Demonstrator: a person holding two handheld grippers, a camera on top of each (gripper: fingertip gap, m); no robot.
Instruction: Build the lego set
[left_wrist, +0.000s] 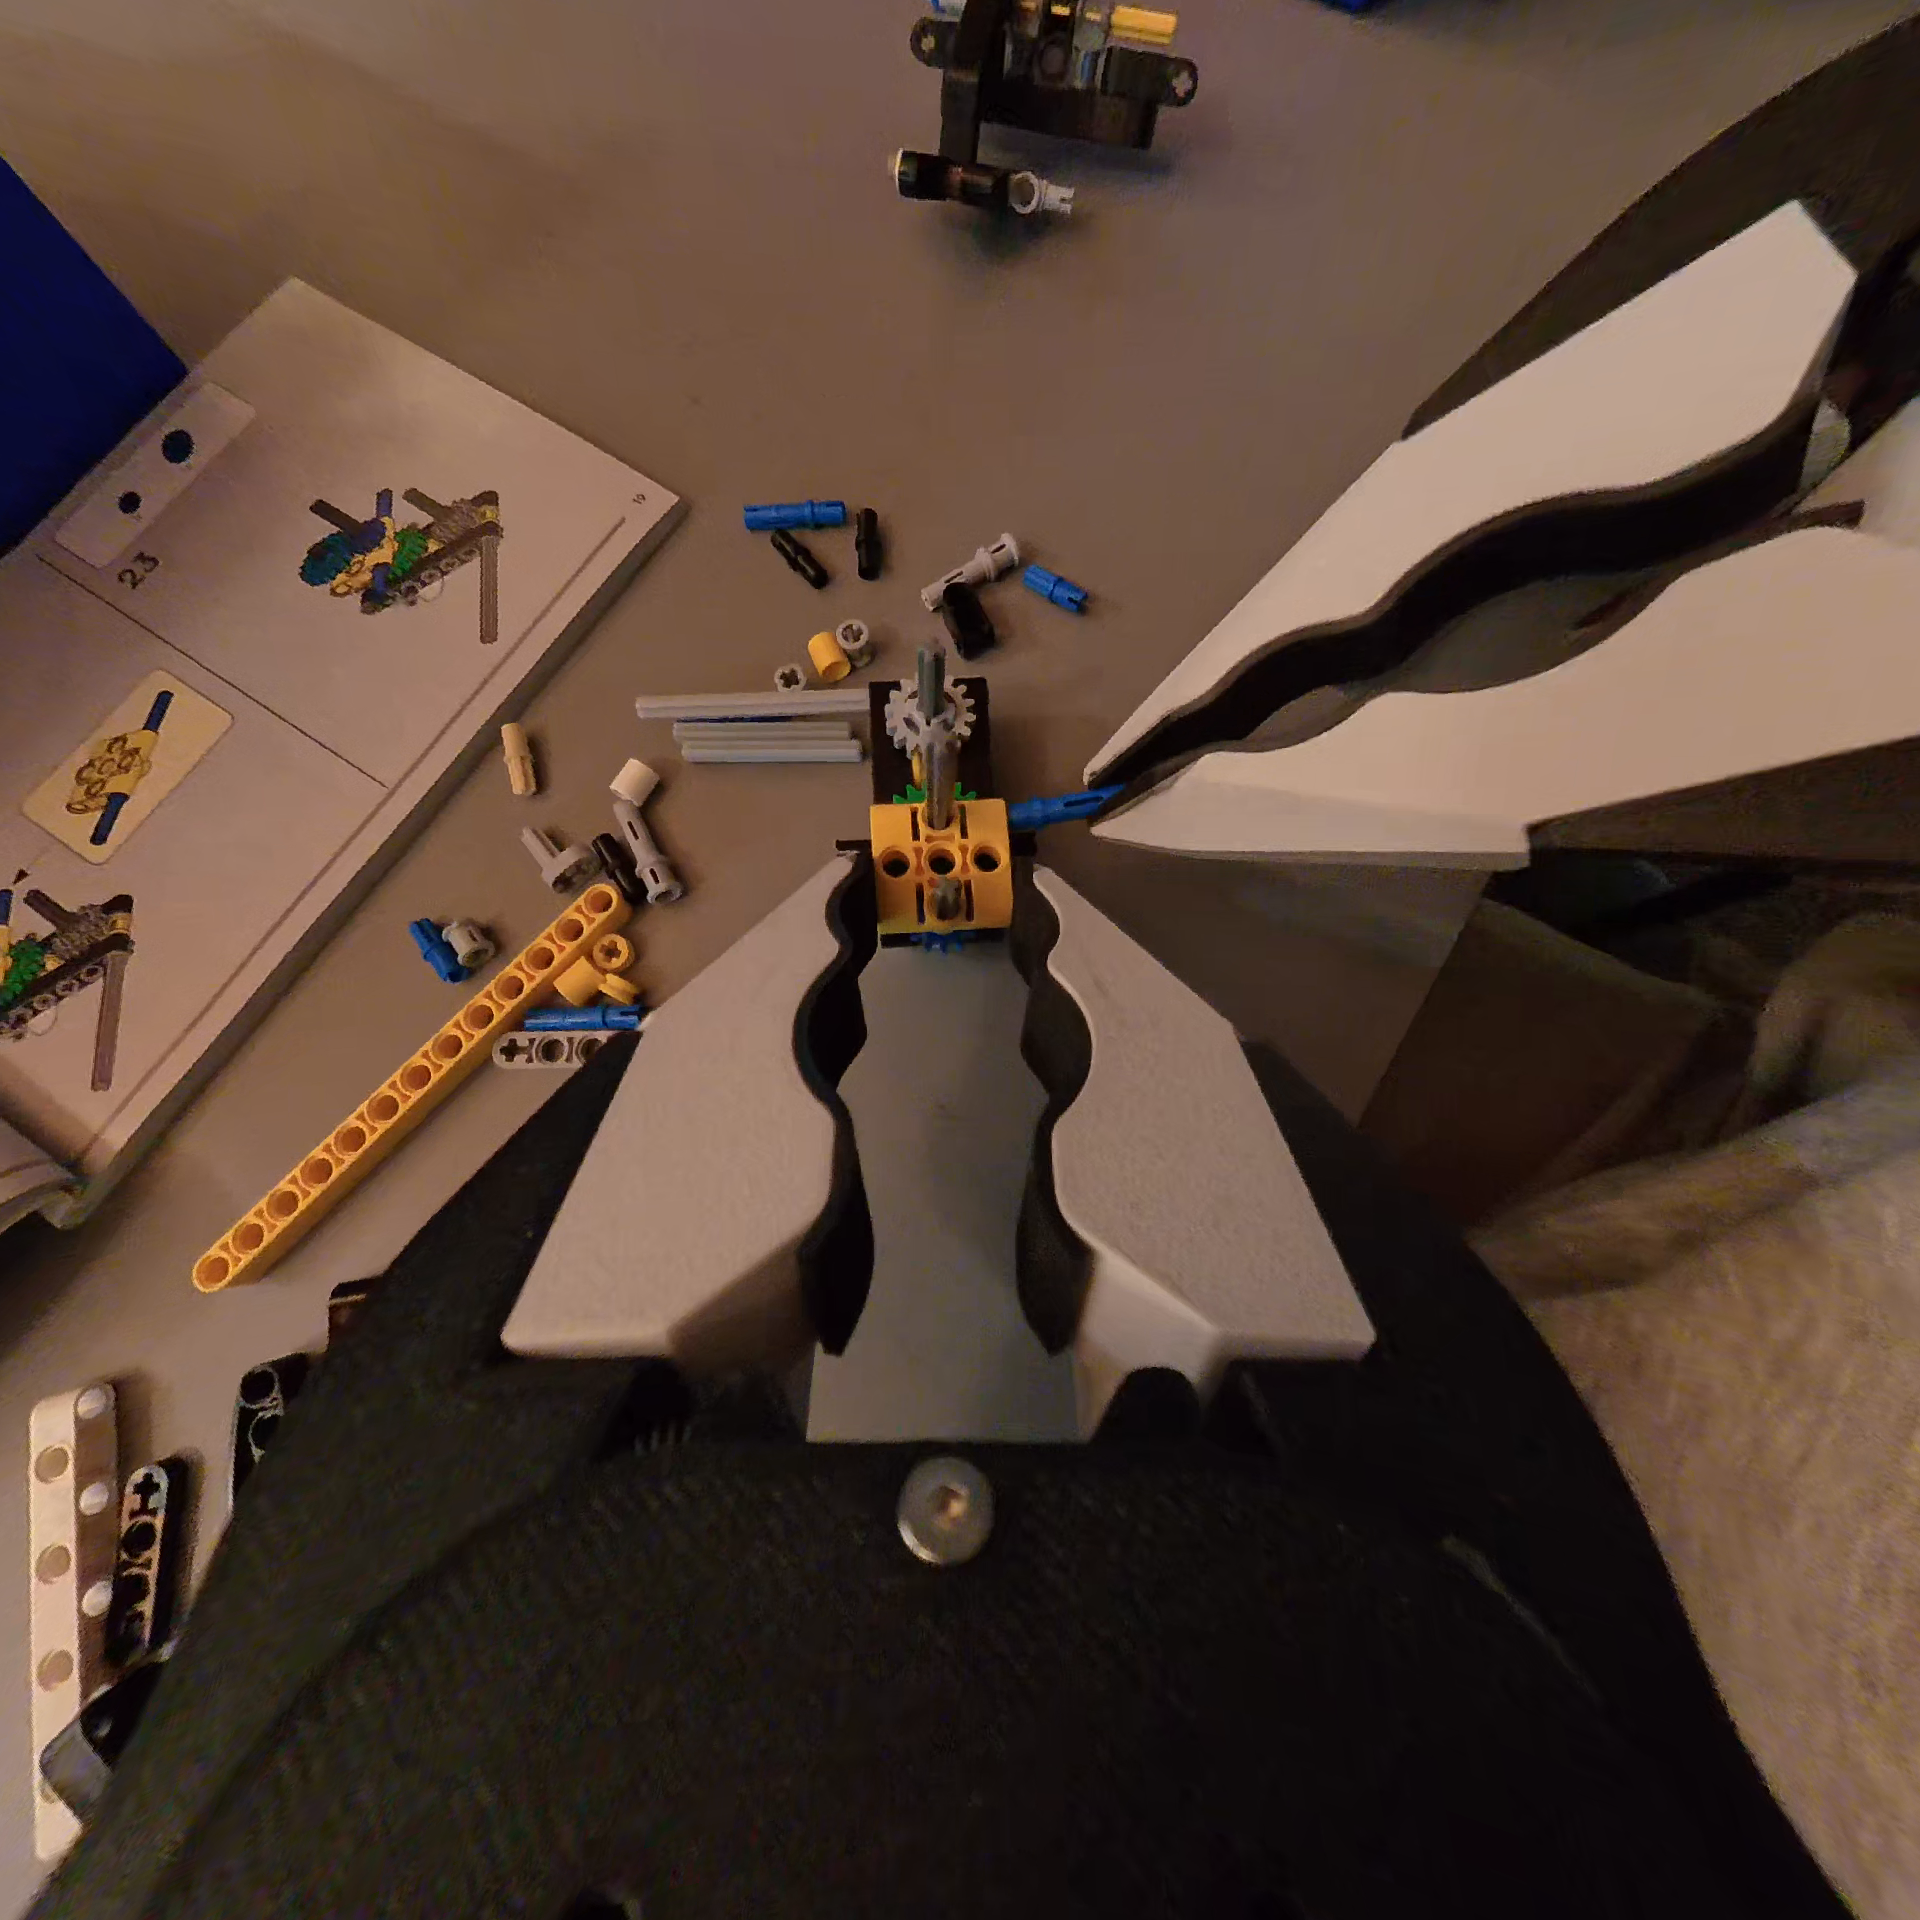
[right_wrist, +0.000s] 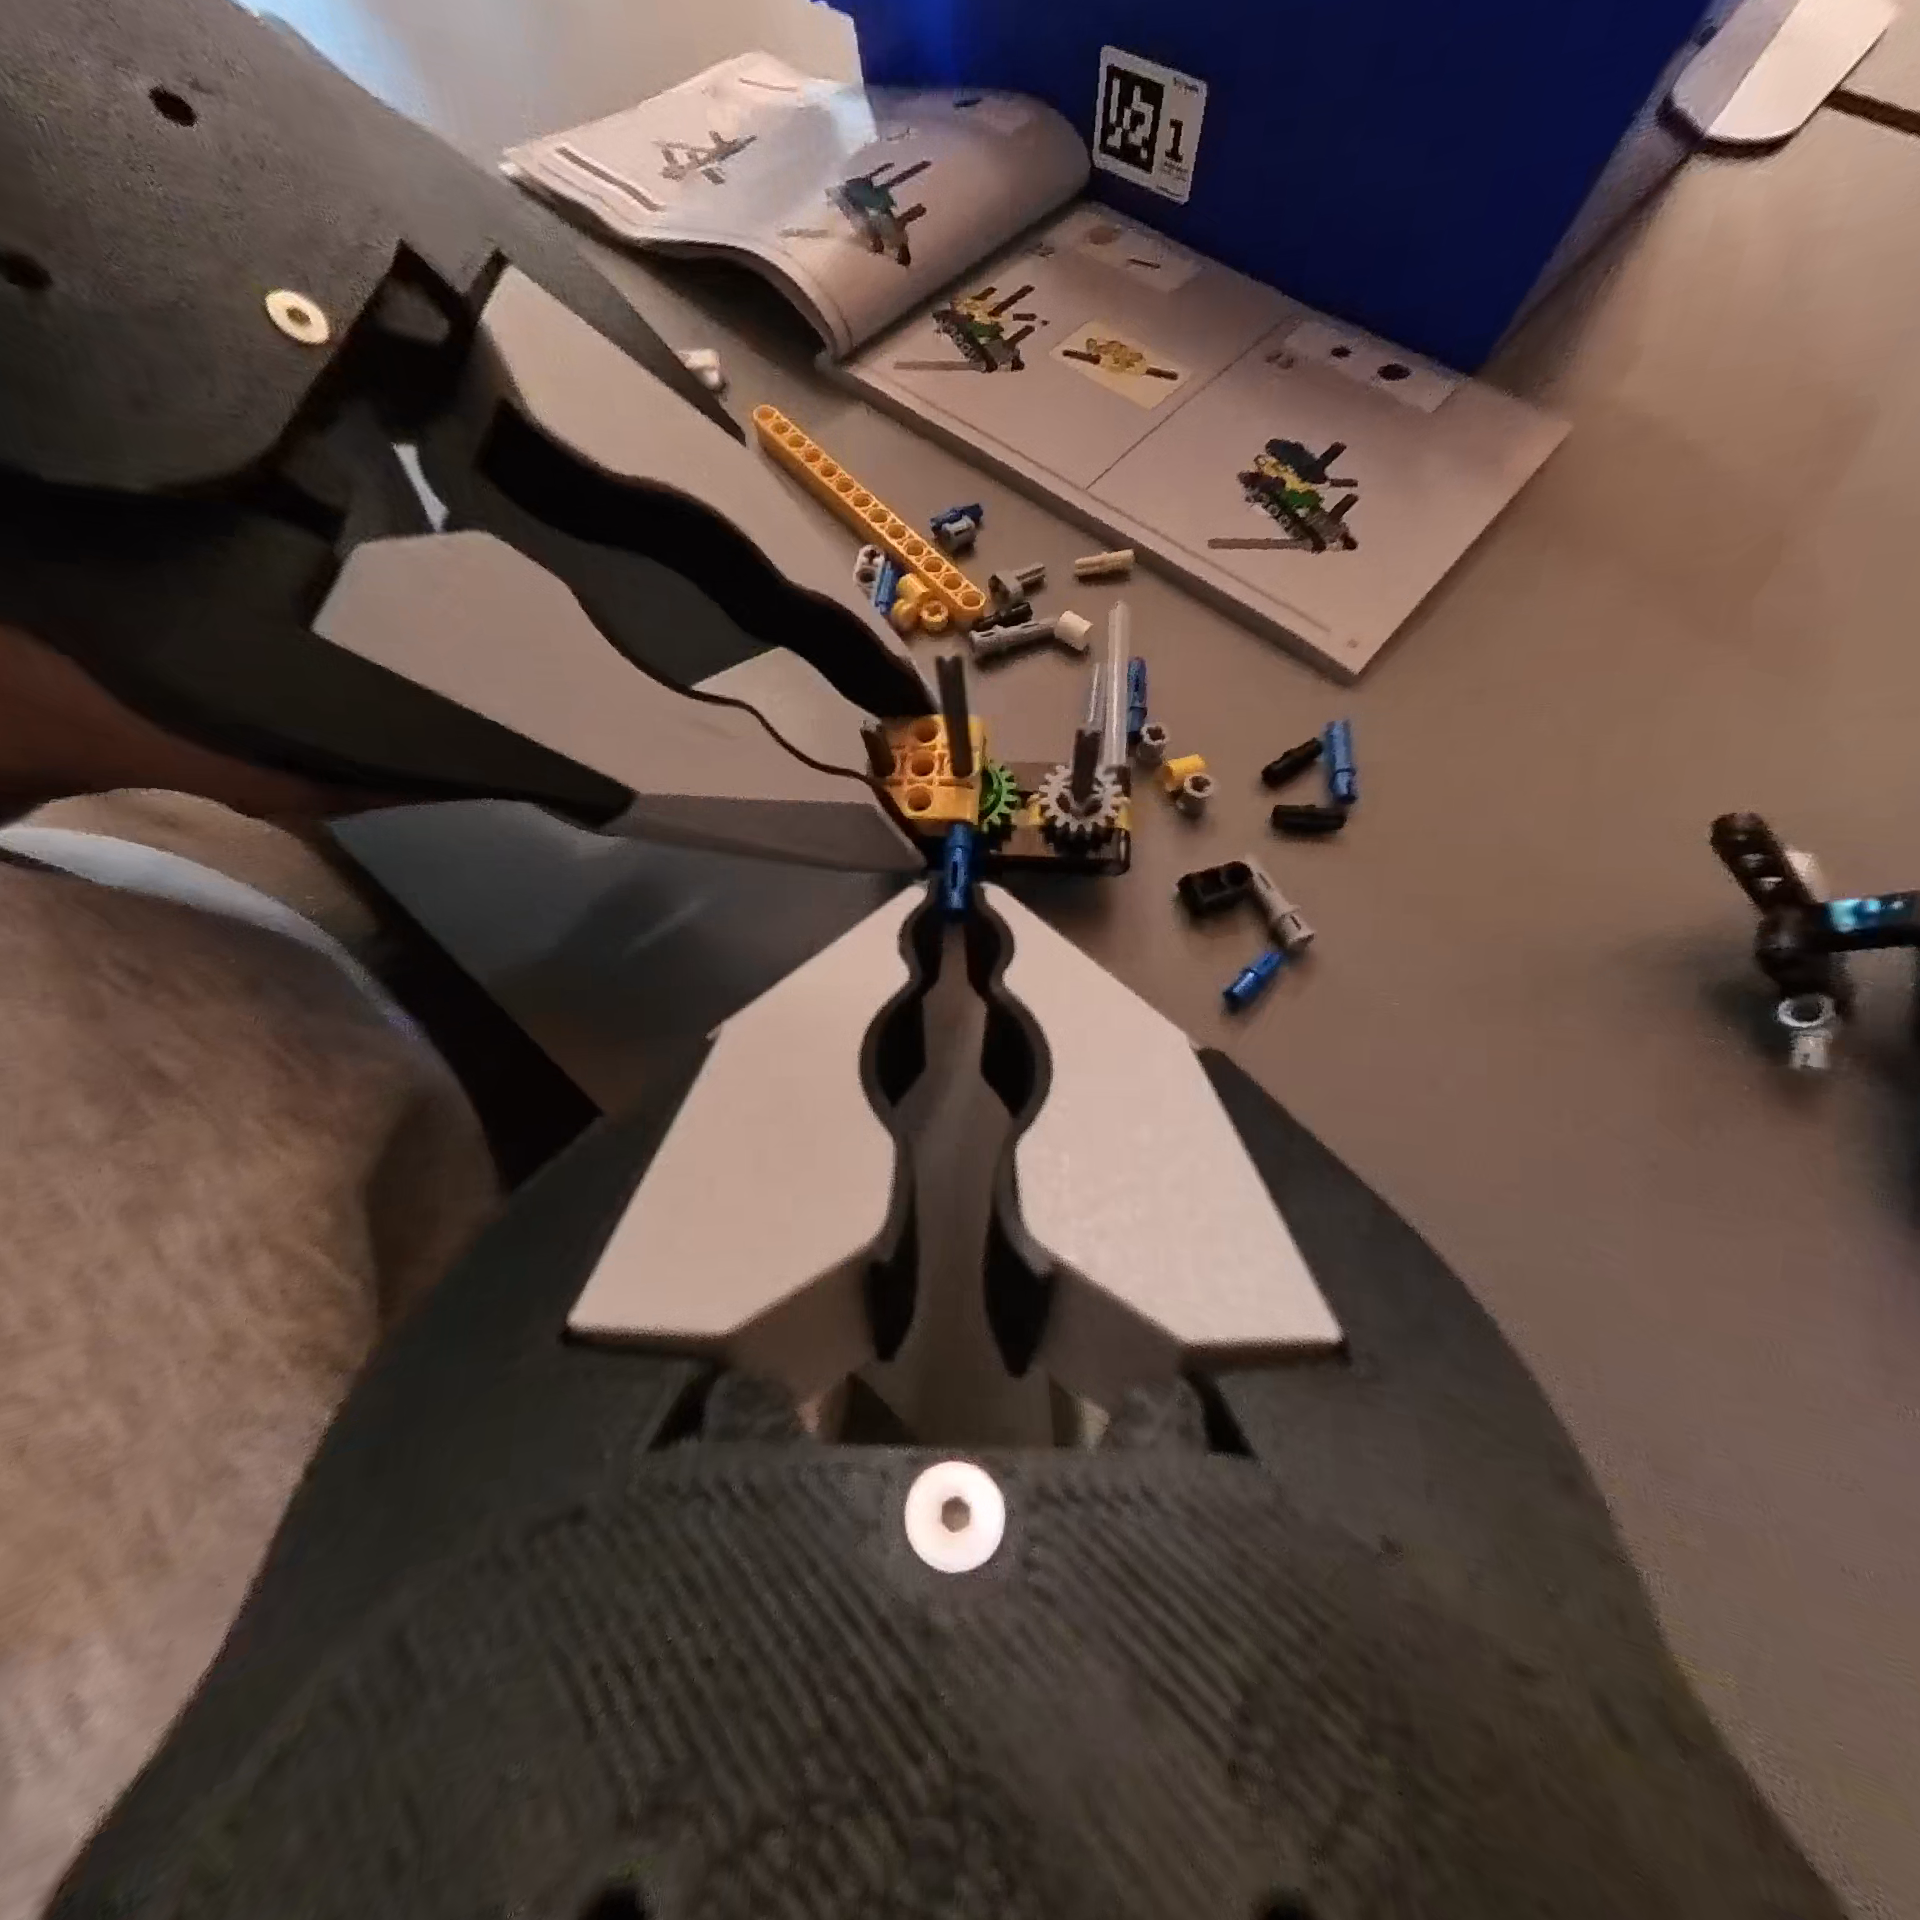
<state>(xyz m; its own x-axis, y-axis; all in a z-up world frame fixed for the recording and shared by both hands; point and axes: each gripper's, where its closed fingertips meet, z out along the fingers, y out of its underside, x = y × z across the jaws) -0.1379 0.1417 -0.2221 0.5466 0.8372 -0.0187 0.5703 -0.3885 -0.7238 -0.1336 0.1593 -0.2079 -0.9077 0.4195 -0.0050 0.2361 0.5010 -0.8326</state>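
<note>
The left gripper (left_wrist: 940, 883) is clenched on the small yellow-block lego assembly with grey gears and axles (left_wrist: 940, 847), jaws narrowly parted, holding it near the middle of the grey table (left_wrist: 727, 343). The right gripper (right_wrist: 958, 899) is nearly closed, pinching the short blue plastic pin (right_wrist: 956, 868) against the side of the yellow block. The assembly's underside is hidden by the fingers. Whether the pin is fully seated cannot be told.
</note>
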